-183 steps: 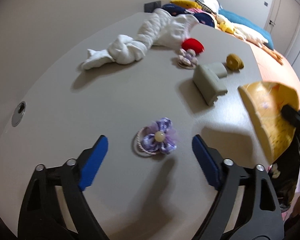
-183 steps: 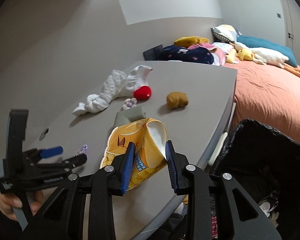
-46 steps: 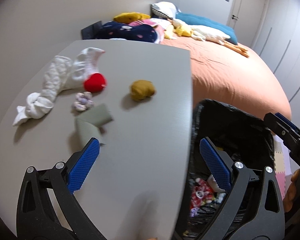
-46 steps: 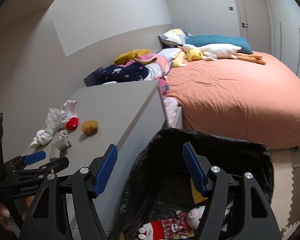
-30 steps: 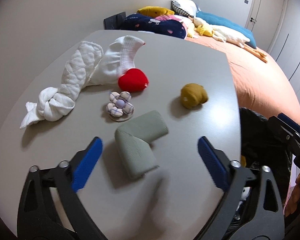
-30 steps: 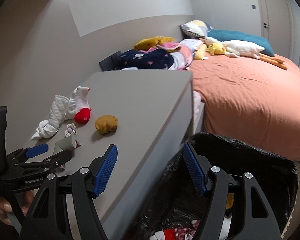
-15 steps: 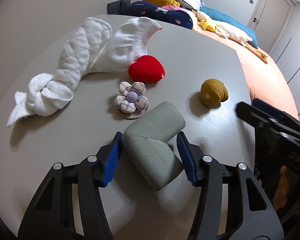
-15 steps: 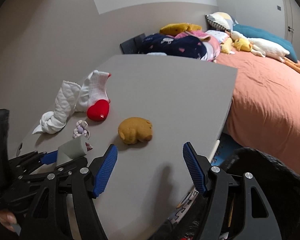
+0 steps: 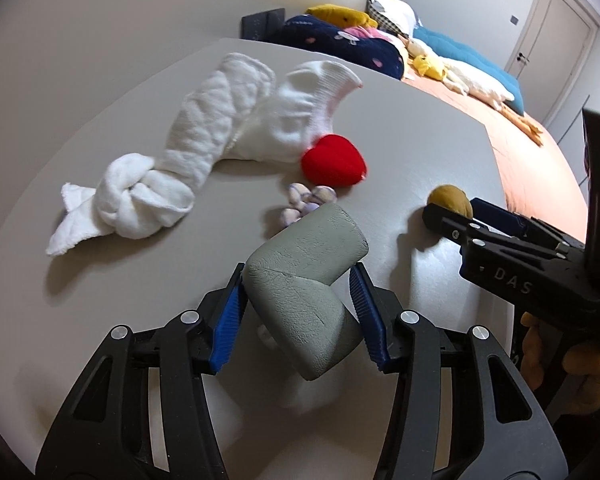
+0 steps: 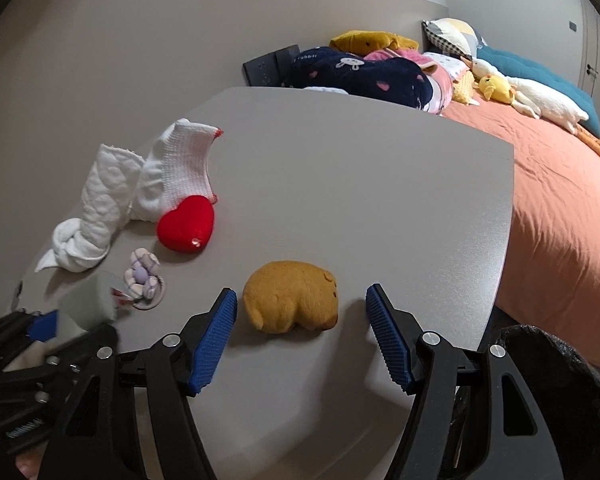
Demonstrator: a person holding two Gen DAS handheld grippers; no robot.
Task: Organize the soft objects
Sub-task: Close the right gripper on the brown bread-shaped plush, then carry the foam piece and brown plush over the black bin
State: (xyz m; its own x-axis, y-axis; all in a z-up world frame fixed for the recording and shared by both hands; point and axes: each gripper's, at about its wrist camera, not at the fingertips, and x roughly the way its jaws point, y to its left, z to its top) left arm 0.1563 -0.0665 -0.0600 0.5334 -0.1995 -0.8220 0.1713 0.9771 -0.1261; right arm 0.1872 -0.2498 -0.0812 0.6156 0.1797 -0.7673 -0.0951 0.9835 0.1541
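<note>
My left gripper (image 9: 298, 300) is shut on a grey-green L-shaped foam piece (image 9: 306, 288), which is lifted a little off the grey table (image 9: 140, 340). In the right wrist view my right gripper (image 10: 300, 320) is open, its blue pads on either side of a mustard plush animal (image 10: 292, 296) lying on the table (image 10: 340, 180). Farther back lie a red plush heart (image 10: 186, 224), a small checked fabric flower (image 10: 144, 276), a white sock (image 10: 180, 168) and a knotted white cloth (image 10: 88, 216). The left wrist view shows the heart (image 9: 334, 160) and the flower (image 9: 306, 200) partly behind the foam.
An orange bed (image 10: 560, 200) with pillows and plush toys lies to the right of the table. A black bin bag (image 10: 556, 376) stands below the table's near right corner. A dark wall socket plate (image 10: 270, 66) sits behind the table.
My left gripper has closed on the foam piece and raised it. My right gripper has left the bin, come over the table and now straddles the mustard plush.
</note>
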